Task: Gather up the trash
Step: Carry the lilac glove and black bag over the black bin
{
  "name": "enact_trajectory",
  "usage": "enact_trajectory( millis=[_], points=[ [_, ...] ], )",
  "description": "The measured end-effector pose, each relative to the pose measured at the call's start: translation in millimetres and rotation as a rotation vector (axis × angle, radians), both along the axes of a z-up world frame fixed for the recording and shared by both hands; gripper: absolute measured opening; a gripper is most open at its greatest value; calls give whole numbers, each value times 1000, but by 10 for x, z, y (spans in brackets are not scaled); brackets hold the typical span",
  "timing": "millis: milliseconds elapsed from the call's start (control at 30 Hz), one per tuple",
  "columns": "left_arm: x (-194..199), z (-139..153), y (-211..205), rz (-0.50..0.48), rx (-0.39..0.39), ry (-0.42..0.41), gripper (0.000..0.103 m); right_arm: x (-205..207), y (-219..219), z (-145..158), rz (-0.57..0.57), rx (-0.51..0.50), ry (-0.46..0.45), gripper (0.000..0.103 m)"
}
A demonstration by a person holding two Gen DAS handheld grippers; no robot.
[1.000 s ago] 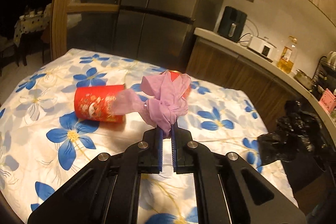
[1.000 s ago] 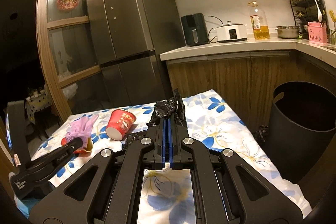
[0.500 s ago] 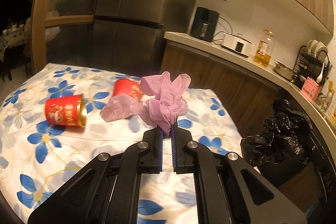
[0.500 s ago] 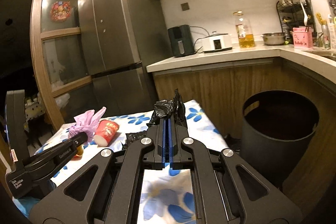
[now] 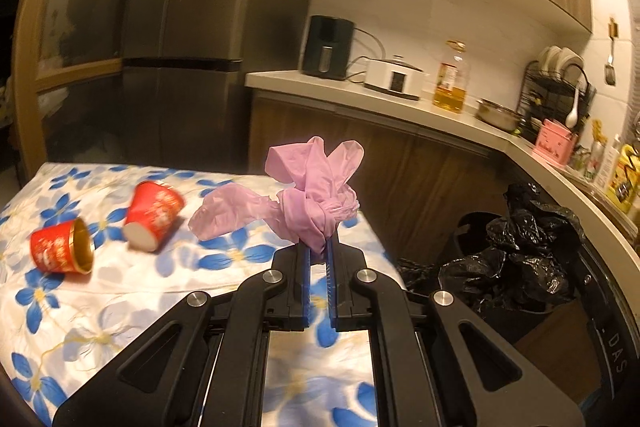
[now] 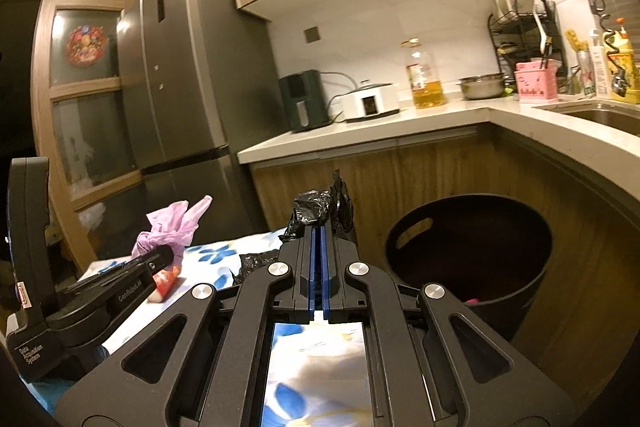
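Observation:
My left gripper point(image 5: 318, 247) is shut on a knotted pink glove point(image 5: 316, 195) and holds it above the right end of the floral table point(image 5: 80, 315); the glove also shows in the right wrist view point(image 6: 172, 227). My right gripper point(image 6: 319, 231) is shut on a crumpled black plastic bag point(image 6: 320, 207), also seen in the left wrist view point(image 5: 516, 259), held near the black trash bin point(image 6: 472, 259). Two red paper cups lie on their sides on the table, one at the left point(image 5: 60, 247), one further back point(image 5: 154, 215).
A wooden kitchen counter point(image 6: 400, 135) runs behind the bin with an air fryer point(image 6: 302, 101), a cooker, an oil bottle and a dish rack. A tall steel fridge point(image 5: 192, 27) stands behind the table. Another scrap of black plastic point(image 6: 256, 261) lies on the table.
Both grippers have swung to the right with their loads, toward the bin. The cups have slid to the left in the left wrist view, and the bin is nearer in the right wrist view.

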State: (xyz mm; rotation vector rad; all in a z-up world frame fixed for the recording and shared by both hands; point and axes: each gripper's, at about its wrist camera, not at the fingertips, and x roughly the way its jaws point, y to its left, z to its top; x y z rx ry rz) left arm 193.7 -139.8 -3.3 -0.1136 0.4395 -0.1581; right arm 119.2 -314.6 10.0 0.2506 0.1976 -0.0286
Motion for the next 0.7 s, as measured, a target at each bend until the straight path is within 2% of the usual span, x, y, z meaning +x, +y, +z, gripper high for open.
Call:
enact_trajectory(
  millis=[700],
  points=[
    [361,74,-1410,-253,95,-43,6,179,-1115,33,-229,27,11,2]
  ],
)
